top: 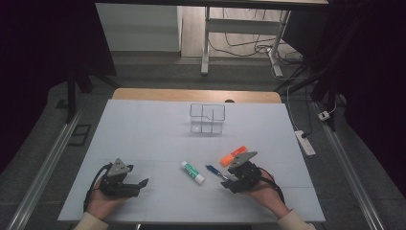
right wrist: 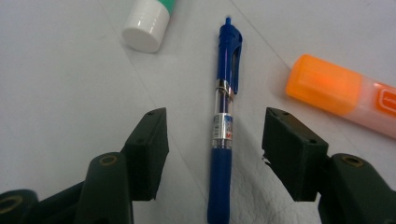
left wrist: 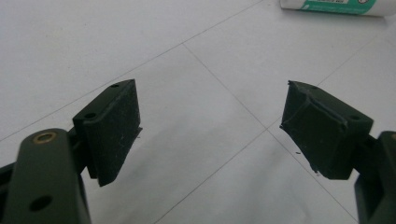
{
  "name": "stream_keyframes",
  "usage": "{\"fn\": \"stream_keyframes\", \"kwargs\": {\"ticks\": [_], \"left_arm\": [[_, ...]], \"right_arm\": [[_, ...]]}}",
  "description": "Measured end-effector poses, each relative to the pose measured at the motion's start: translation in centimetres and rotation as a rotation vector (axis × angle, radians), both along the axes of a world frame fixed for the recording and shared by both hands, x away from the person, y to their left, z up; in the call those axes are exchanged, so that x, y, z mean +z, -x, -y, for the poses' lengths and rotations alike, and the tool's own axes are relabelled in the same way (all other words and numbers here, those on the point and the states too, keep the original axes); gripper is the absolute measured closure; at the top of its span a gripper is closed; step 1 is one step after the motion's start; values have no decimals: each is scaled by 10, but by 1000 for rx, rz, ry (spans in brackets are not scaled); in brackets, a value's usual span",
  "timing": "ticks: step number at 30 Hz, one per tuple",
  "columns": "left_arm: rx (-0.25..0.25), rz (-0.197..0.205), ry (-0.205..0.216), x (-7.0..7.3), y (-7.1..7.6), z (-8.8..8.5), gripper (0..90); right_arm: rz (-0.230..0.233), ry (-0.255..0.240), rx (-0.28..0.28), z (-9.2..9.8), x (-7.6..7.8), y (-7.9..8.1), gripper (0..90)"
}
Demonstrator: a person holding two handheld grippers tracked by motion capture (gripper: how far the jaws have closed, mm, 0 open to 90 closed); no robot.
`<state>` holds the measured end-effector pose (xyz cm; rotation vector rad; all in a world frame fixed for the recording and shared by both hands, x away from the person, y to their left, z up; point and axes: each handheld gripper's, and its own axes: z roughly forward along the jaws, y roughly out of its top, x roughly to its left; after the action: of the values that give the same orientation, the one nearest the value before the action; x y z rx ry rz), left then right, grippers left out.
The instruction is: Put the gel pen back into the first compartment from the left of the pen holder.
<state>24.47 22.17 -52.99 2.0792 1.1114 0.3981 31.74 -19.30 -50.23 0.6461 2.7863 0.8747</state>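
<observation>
A blue pen (right wrist: 225, 126) lies flat on the white table, and my right gripper (right wrist: 215, 149) stands open low over it with a jaw on each side; the pads are apart from the pen. From above, that pen (top: 214, 171) sits just left of my right gripper (top: 229, 181). A white and green glue stick (top: 192, 172) lies to the left of the pen, its white cap (right wrist: 146, 25) near the pen's tip. An orange highlighter (right wrist: 341, 93) lies on the other side. My left gripper (left wrist: 210, 128) is open over bare table at the front left (top: 141, 186).
A clear wire-framed organiser (top: 207, 118) with several compartments stands at the far middle of the white table (top: 143, 129). Part of the glue stick (left wrist: 334, 7) shows at the top of the left gripper view. A power strip (top: 305, 143) lies on the floor to the right.
</observation>
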Motion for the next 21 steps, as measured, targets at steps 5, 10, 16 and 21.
{"fn": "stream_keyframes", "kwargs": {"ticks": [5, 10, 16, 21], "left_arm": [[-1, -1, -2, 0, 0, 0, 192], [-2, 0, -6, -1, 0, 0, 192], [-2, 2, -10, -1, 0, 1, 191], [5, 2, -6, -1, 0, -1, 190]], "right_arm": [[17, 54, -3, -5, -4, 0, 469], [9, 70, 16, -6, -7, 1, 582], [-9, 63, 13, -9, -7, 2, 720], [-32, 39, -35, -8, -7, -2, 787]]}}
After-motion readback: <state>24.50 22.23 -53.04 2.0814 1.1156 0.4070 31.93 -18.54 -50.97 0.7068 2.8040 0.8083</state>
